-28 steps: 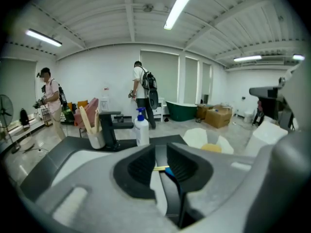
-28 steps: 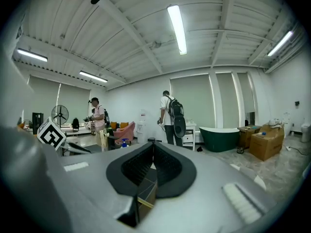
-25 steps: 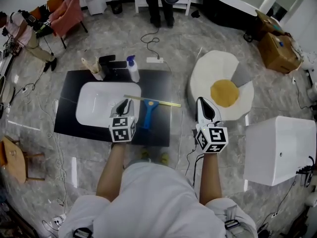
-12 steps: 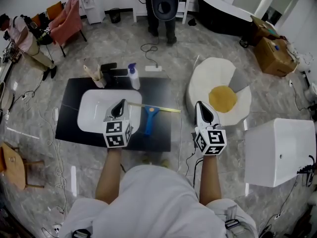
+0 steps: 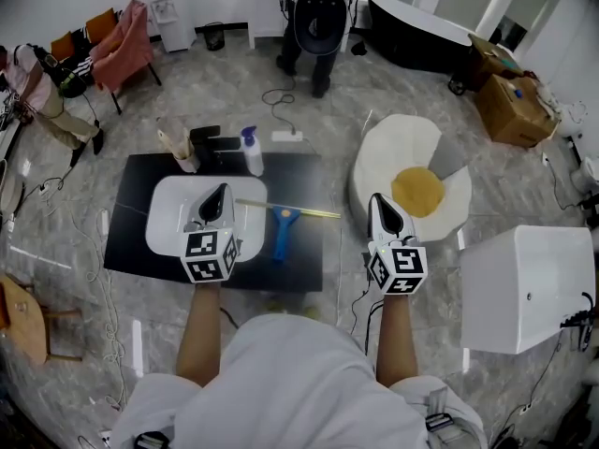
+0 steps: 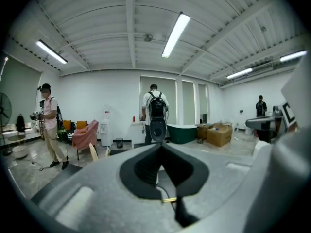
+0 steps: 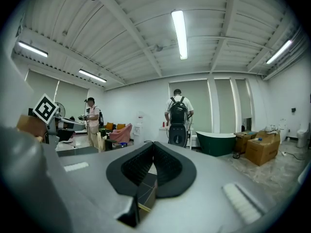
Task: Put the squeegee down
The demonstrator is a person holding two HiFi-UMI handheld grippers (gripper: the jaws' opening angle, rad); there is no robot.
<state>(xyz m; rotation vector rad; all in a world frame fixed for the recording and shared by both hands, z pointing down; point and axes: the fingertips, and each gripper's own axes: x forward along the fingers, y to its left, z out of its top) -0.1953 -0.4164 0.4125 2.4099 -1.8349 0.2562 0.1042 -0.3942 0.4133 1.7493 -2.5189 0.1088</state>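
Seemingly done: the blue-handled squeegee with its long pale-yellow blade [image 5: 284, 229] lies flat on the black rectangular countertop [image 5: 304, 171], just right of the white oval basin [image 5: 168, 204], blade on the far side, handle pointing near, and neither tool touches it. My left gripper [image 5: 217, 195] shows over the basin's right part with its jaws clenched on nothing; its own view gives only the room beyond the closed pads. I judge I hold it apart from the squeegee so it cannot nudge the tool. My right gripper [image 5: 377, 204], likewise closed and empty, waits off the countertop's right edge over the grey marble floor [image 5: 337, 92], near the white egg-shaped cushion with a yellow centre [image 5: 416, 190], out of the way because, by my reading, this job needs one hand only
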